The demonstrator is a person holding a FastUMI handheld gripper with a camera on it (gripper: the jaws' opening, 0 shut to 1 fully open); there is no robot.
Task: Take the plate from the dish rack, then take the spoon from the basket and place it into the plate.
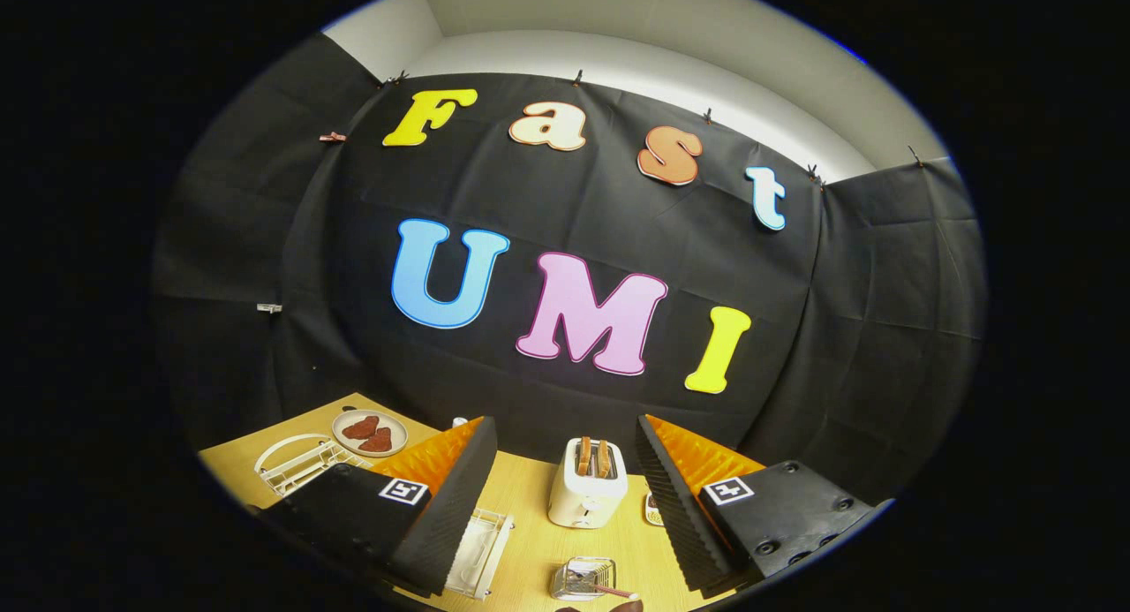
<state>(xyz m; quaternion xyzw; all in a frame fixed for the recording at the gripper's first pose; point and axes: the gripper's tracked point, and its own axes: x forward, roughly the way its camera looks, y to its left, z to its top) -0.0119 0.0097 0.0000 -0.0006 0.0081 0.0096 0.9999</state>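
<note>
My gripper (565, 423) is open, its fingers spread wide and held high above the wooden table (530, 497) with nothing between them. Down between the fingers stands a small wire basket (581, 578). A spoon (611, 590) with a thin pinkish handle sticks out of it to the right. Beyond the left finger, a white plate (369, 433) with two reddish-brown shapes on it rests beside a white wire dish rack (296, 464). Whether the plate touches the rack I cannot tell.
A white toaster (588, 487) with two slices in it stands between the fingers, beyond the basket. A second white wire holder (482, 552) is partly hidden under the left finger. A small item (651, 510) peeks out by the right finger.
</note>
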